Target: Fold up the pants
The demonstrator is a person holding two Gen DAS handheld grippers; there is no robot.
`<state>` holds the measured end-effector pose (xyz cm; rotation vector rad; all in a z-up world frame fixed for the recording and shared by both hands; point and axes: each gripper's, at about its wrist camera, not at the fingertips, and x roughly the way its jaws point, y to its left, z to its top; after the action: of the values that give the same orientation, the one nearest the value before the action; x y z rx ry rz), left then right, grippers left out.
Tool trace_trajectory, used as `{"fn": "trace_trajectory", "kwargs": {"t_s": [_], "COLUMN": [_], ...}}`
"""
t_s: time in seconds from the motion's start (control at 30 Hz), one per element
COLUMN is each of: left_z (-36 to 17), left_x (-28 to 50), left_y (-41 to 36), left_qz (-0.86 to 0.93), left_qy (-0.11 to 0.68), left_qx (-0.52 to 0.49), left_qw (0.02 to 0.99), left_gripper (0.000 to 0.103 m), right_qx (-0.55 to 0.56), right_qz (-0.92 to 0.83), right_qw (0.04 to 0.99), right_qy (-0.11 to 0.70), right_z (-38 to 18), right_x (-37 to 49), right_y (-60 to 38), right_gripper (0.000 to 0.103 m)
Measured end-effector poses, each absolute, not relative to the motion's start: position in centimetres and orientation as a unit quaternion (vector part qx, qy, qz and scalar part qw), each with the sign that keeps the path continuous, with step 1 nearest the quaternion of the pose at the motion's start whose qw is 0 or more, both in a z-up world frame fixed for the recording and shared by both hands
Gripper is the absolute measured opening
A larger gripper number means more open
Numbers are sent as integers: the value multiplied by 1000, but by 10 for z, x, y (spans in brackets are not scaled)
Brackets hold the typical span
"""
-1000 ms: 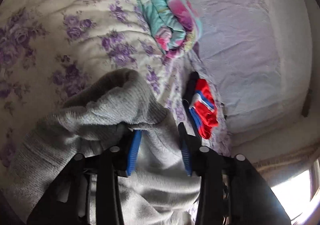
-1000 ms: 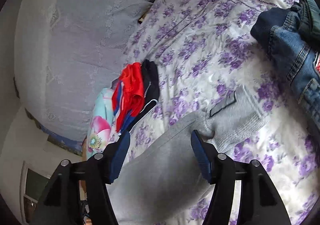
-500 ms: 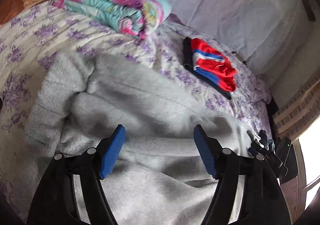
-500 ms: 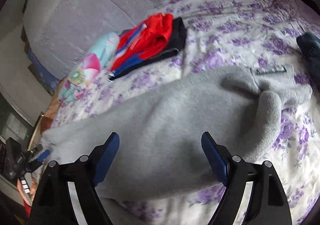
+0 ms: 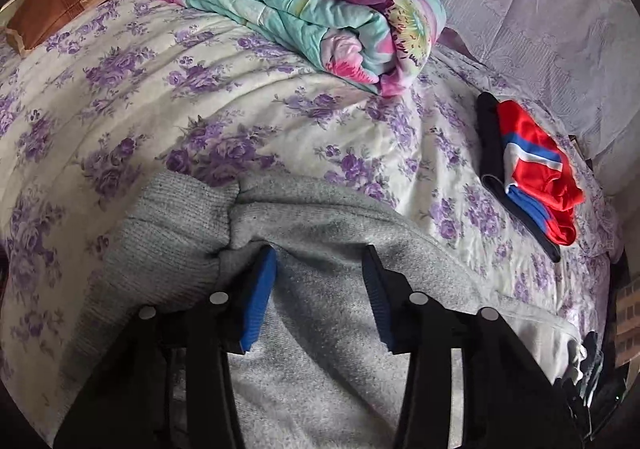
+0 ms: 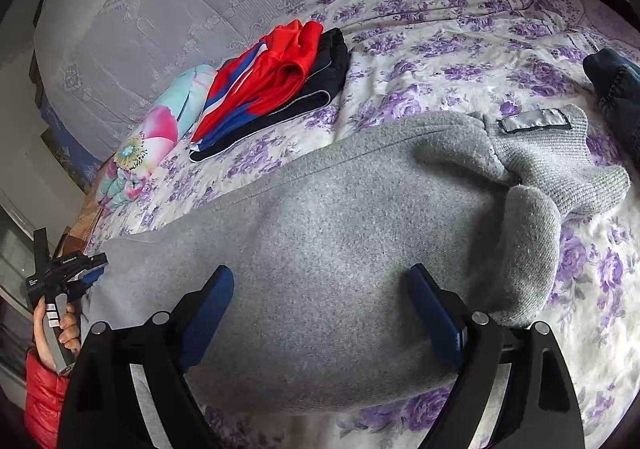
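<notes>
Floral quilted bedspread (image 6: 460,61) under fuzzy grey knit pants (image 6: 340,233); left jaws closing, right jaws opening, both empty.

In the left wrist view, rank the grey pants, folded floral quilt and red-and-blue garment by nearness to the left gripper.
1. grey pants, between the closing left gripper fingers.
2. red-and-blue garment, right, mid-bed.
3. folded floral quilt, far end.

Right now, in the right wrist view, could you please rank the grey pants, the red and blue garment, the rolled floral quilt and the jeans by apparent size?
1. grey pants, nearest the camera
2. red and blue garment
3. floral quilt, partly hidden
4. jeans, cut off at the edge, so unsure
</notes>
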<state>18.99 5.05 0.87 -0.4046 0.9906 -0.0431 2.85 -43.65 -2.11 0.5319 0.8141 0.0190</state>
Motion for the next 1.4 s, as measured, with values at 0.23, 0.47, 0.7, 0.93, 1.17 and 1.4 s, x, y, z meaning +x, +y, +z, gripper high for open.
{"fn": "trace_trajectory", "kwargs": {"t_s": [0.23, 0.47, 0.7, 0.93, 1.17, 1.4], "left_z": [58, 17, 5, 8, 50, 74], "left_x": [117, 71, 12, -9, -30, 8], "left_y": [83, 105, 167, 162, 149, -1], "left_qz": [-111, -41, -39, 25, -27, -186], "left_qy": [443, 496, 446, 454, 383, 390], "left_qx": [-183, -62, -186, -103, -180, -82], "left_qw": [871, 865, 874, 885, 906, 898], "left_gripper": [76, 80, 93, 99, 96, 96], "right_qx": [252, 245, 251, 248, 251, 252], "right_qz": [13, 12, 14, 10, -30, -67], "right_qw": [884, 885, 885, 886, 904, 913], "right_qy": [394, 395, 393, 392, 344, 313], "right_z": [-21, -21, -21, -21, -5, 7], "right_x": [29, 29, 27, 25, 7, -4], "right_y": [-434, -432, -432, -433, -440, -457], "right_gripper": [93, 95, 96, 96, 96, 96]}}
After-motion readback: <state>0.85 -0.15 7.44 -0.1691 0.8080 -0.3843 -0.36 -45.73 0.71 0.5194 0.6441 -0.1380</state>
